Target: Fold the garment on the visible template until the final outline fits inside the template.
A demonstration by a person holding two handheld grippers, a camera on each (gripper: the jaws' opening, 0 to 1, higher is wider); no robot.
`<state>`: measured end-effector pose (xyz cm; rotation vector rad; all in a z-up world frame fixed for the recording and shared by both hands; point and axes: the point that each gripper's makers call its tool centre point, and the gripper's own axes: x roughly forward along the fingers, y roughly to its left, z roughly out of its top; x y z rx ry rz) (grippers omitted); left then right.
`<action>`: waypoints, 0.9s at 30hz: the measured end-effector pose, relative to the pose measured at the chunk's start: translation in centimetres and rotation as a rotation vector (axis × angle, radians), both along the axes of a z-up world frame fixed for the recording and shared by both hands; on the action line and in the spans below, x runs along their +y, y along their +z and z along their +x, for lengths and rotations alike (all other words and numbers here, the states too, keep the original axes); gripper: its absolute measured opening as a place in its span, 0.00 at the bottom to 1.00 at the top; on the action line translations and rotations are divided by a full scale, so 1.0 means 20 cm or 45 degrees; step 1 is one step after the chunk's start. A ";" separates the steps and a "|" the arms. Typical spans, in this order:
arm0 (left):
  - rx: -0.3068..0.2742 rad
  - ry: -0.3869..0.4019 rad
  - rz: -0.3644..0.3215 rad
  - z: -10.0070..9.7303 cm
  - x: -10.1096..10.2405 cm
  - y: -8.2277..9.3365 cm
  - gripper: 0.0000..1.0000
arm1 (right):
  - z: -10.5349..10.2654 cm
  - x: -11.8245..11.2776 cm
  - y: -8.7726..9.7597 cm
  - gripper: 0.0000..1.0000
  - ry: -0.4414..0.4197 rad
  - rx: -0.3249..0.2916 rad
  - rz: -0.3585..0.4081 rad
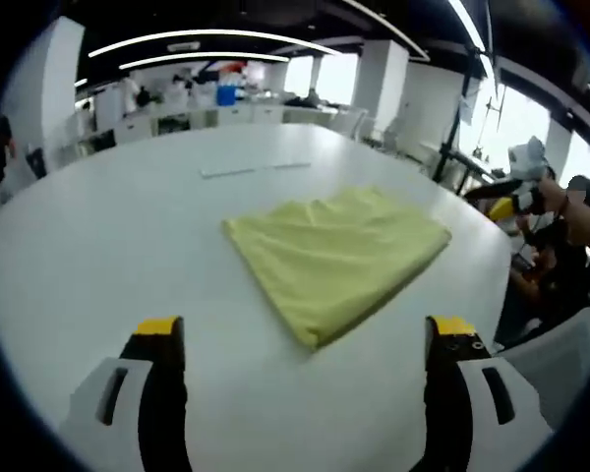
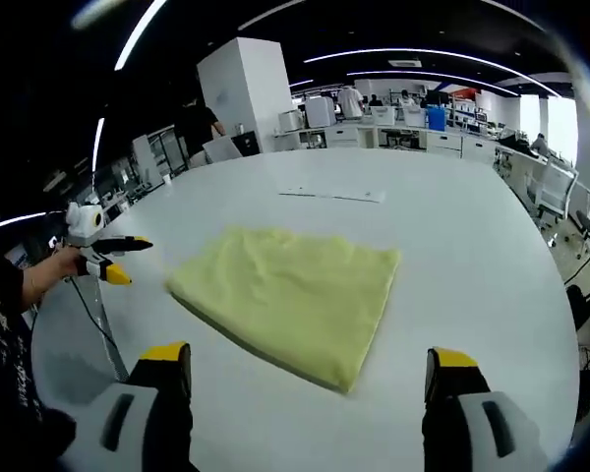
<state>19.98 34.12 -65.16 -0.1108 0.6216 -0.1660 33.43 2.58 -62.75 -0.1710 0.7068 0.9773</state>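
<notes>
While folded, yellow garment (image 1: 339, 256), white table (image 1: 128, 246)

A white table (image 1: 98, 236) carries a folded yellow garment (image 1: 339, 256) and, apparently, faint template marks (image 1: 256, 169).

No readable text, labels, brands or numbers anywhere. Pale marks on the table (image 1: 98, 246) beyond the grippers are too small to make out.
</notes>
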 end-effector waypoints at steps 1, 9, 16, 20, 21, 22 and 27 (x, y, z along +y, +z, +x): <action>0.005 -0.004 -0.004 -0.01 -0.01 0.01 0.99 | -0.01 0.00 0.01 0.99 -0.002 -0.005 0.003; -0.027 0.004 -0.033 -0.06 -0.06 0.11 0.99 | -0.07 -0.01 0.03 1.00 0.011 -0.012 0.005; -0.015 0.005 -0.060 -0.13 -0.13 0.15 0.99 | -0.11 -0.06 0.05 1.00 -0.003 -0.023 0.002; -0.026 0.031 -0.082 -0.16 -0.13 0.15 0.99 | -0.11 -0.07 0.10 1.00 -0.026 -0.052 0.045; -0.021 0.034 -0.095 -0.17 -0.14 0.15 0.99 | -0.11 -0.08 0.11 1.00 -0.030 -0.065 0.049; -0.019 0.038 -0.099 -0.17 -0.14 0.14 0.99 | -0.11 -0.08 0.12 1.00 -0.030 -0.077 0.047; -0.024 0.051 -0.098 -0.19 -0.16 0.15 0.99 | -0.14 -0.08 0.14 1.00 -0.030 -0.100 0.059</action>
